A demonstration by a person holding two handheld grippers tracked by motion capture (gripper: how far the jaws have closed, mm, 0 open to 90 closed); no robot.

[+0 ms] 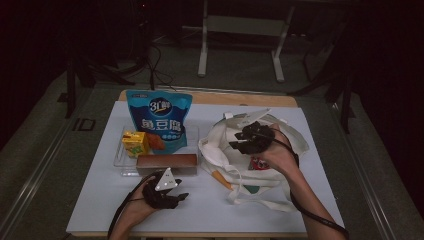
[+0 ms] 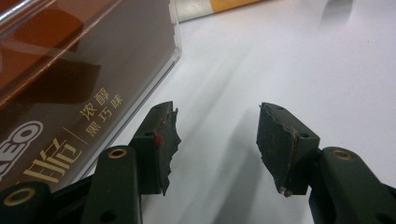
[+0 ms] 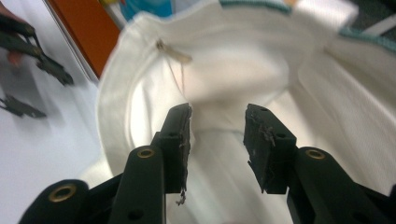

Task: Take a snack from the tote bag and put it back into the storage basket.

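Nearest: left gripper (image 1: 170,192) resting low on the white table (image 1: 100,200), jaws spread wide and empty, aimed just beside the brown box (image 1: 167,163), probably lined up for a pick. Farther right: right gripper (image 1: 252,137) poised over the white cloth bag (image 1: 235,175), jaws parted around nothing, seemingly to keep the mouth open for loading. Behind the box, in a clear tray (image 1: 120,160): yellow carton (image 1: 135,143) and blue snack pouch (image 1: 160,117), standing upright, likely awaiting packing.

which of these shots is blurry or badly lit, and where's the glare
High view: dim, dark surroundings, only the table lit. Left gripper view: bright and sharp on the fingertips, with glare streaks on the clear box. Right gripper view: white bag soft, blurred, nearly washed out.
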